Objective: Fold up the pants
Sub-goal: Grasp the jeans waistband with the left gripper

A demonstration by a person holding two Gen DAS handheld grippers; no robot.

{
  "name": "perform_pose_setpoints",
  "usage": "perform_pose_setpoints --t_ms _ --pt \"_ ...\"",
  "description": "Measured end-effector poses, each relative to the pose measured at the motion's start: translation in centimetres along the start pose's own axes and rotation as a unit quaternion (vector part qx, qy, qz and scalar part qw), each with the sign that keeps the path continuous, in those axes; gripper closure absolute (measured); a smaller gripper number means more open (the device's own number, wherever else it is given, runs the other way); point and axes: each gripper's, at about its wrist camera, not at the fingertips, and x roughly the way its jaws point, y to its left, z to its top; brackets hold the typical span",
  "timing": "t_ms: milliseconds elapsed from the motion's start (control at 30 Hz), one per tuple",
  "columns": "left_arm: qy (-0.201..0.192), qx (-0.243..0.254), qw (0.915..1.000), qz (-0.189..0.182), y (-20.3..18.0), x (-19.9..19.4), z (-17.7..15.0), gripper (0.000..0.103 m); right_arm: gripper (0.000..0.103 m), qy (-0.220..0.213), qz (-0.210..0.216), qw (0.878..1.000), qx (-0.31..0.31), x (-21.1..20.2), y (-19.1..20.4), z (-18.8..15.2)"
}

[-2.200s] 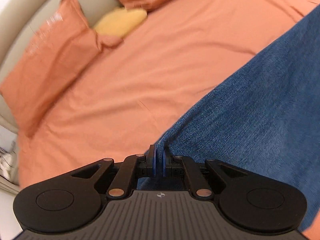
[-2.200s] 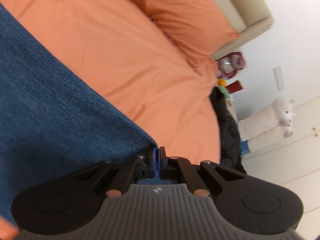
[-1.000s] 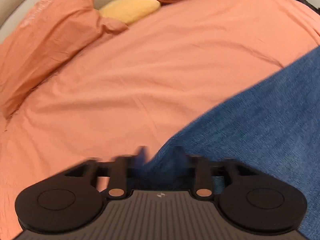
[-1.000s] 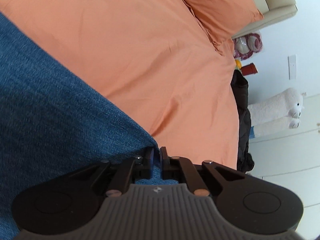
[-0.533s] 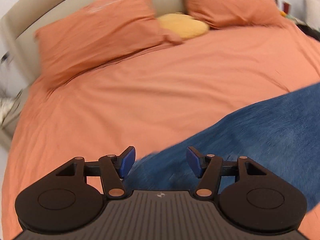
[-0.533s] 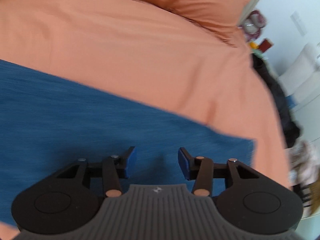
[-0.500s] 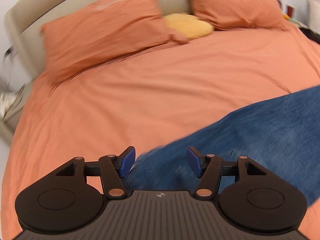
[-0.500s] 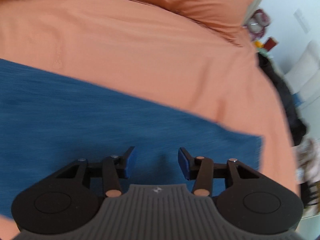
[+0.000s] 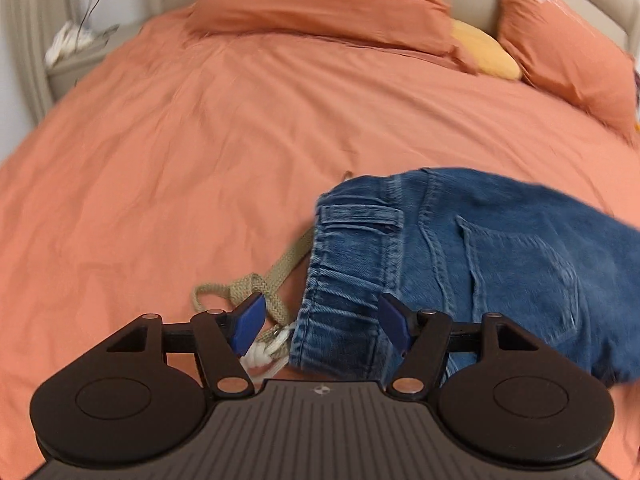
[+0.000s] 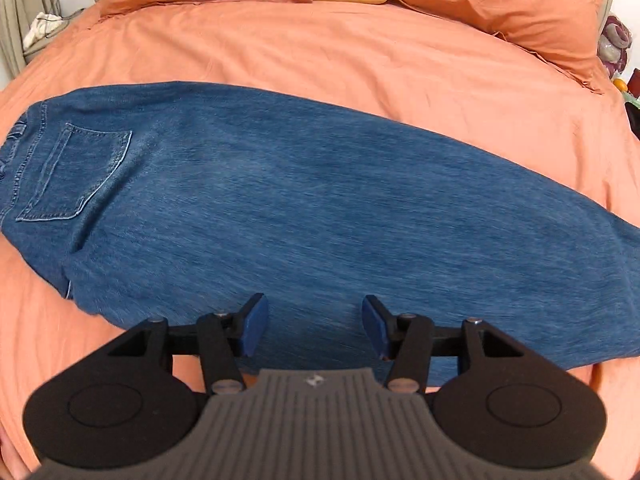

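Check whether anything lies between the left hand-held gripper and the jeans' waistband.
Nothing visible blocks it. The left hand-held gripper is open right above the waistband of the jeans. Only the beige drawstring trails on the orange bedcover beside it.

Jeans (image 9: pixel 480 264) on orange bedspread (image 9: pixel 180 160)

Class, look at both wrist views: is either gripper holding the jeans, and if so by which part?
Neither. The left gripper and right gripper have just been opening, both above the jeans, pads clear of the cloth.
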Motion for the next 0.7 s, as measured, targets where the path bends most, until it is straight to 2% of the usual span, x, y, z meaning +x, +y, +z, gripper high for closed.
perform_pose_setpoints --t_ms 167,267,300,333,367,400,433,467,533,633,700 --pt "-0.017 -0.056 0.9966 -0.058 1.2 2.5 1.6 0.027 0.053 0.0 -0.022 0.999 -0.036 0.8 2.0 1.9" --pt "-0.013 -0.073 0.9943 -0.076 1.4 4.2 2.7 0.028 0.051 0.003 -0.035 0.998 -0.059 1.2 2.2 2.5" --pt "-0.011 -0.074 0.9939 -0.081 1.5 4.8 2.9 0.032 0.051 0.006 -0.04 0.997 -0.064 1.5 2.3 2.7" --pt "-0.009 -0.074 0.9934 -0.087 1.4 5.3 3.0 0.042 0.051 0.009 -0.044 0.997 -0.068 1.8 2.2 2.9" --pt "-0.011 -0.073 0.9935 -0.087 1.4 5.6 3.0 0.043 0.051 0.014 -0.048 0.996 -0.071 2.1 2.2 3.1" --pt "-0.018 -0.064 0.9939 -0.088 1.1 5.7 2.8 0.05 0.051 0.019 -0.051 0.996 -0.072 2.5 2.1 3.2" --pt "-0.027 -0.045 0.9948 -0.088 0.8 5.6 2.6 0.067 0.05 0.025 -0.053 0.996 -0.073 2.8 2.0 3.4" --pt "-0.039 -0.018 0.9958 -0.081 0.1 5.2 2.4 0.077 0.05 0.03 -0.055 0.995 -0.073 3.2 1.9 3.5" --pt "-0.06 0.044 0.9945 -0.075 -1.6 4.3 1.6 0.091 0.049 0.039 -0.059 0.995 -0.072 3.9 1.5 3.7" --pt "-0.088 0.128 0.9827 -0.101 -4.0 2.4 0.0 0.093 0.049 0.049 -0.064 0.994 -0.07 4.7 1.1 3.9" --pt "-0.101 0.165 0.9744 -0.114 -5.5 1.6 -1.2 0.094 0.048 0.051 -0.066 0.994 -0.07 4.9 0.8 3.9"
